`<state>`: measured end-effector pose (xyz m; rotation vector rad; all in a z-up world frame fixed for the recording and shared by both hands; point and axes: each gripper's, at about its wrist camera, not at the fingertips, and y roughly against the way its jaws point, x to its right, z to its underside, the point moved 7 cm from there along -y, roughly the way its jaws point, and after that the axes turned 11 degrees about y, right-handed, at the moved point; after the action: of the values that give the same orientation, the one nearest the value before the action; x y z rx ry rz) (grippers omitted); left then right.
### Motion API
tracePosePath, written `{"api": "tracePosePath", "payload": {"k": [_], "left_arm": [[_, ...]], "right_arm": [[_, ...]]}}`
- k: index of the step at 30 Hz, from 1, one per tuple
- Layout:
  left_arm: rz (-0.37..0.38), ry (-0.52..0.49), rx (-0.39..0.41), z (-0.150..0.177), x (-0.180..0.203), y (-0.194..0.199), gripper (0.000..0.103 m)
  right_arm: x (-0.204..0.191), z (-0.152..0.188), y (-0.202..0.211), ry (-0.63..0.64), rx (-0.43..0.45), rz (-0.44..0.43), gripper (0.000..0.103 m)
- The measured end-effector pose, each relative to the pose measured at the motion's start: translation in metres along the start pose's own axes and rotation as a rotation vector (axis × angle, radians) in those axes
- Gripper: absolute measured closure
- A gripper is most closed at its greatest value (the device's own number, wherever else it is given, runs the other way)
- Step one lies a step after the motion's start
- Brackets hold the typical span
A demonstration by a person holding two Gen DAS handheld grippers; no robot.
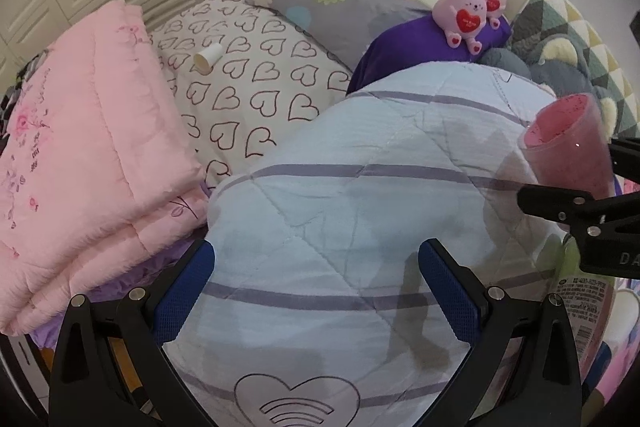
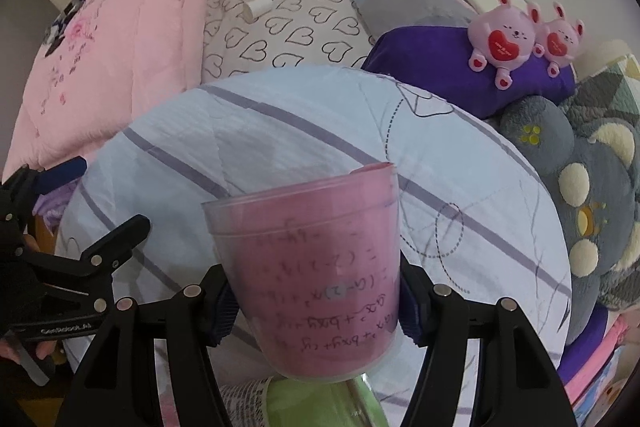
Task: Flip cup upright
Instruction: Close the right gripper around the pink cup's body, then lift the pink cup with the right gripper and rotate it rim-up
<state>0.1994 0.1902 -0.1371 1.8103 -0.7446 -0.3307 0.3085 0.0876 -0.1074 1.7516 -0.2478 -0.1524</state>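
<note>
**Cup clamped in right tool, mouth up, above the quilt**

Right tool (image 2: 316, 301) is clamped on the pink cup (image 2: 308, 275), its blue pads pressed against both sides of the lower body. Cup is translucent with handwritten formulas on the wall; open rim faces up and away from the right wrist camera, slightly tilted. It is held above the light blue striped quilt (image 2: 280, 131), not resting on it.

Left tool (image 1: 316, 299) has its fingers spread apart with nothing between them, only quilt (image 1: 320, 211) behind. In the left wrist view the cup (image 1: 568, 147) sits at the far right with the right tool (image 1: 580, 187) around it.

Around the bed: folded pink blanket (image 1: 88, 155), heart-print pillow (image 1: 248, 83) with a small white tube (image 1: 208, 58) lying on it, two pink bunny toys (image 1: 476, 7) on a purple cushion (image 1: 416, 47).
</note>
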Motion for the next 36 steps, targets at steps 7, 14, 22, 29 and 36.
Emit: {"api": "tracePosePath", "payload": {"k": [7, 14, 22, 29, 36], "left_arm": [[-0.007, -0.048, 0.039, 0.0, -0.001, 0.021, 0.0], [0.009, -0.123, 0.098, 0.01, 0.0, 0.056, 0.0], [0.057, -0.247, 0.207, 0.032, -0.002, 0.108, 0.0], [0.095, -0.378, 0.215, 0.069, -0.006, 0.121, 0.0], [0.123, -0.528, 0.179, 0.104, -0.018, 0.113, 0.0]], "right_arm": [[-0.009, 0.013, 0.03, -0.036, 0.057, 0.013, 0.038], [-0.028, 0.041, 0.07, -0.095, 0.119, 0.049, 0.038], [-0.056, 0.092, 0.116, -0.236, 0.194, 0.115, 0.038], [-0.097, 0.155, 0.127, -0.453, 0.246, 0.173, 0.038], [-0.145, 0.2, 0.1, -0.679, 0.272, 0.122, 0.038]]}}
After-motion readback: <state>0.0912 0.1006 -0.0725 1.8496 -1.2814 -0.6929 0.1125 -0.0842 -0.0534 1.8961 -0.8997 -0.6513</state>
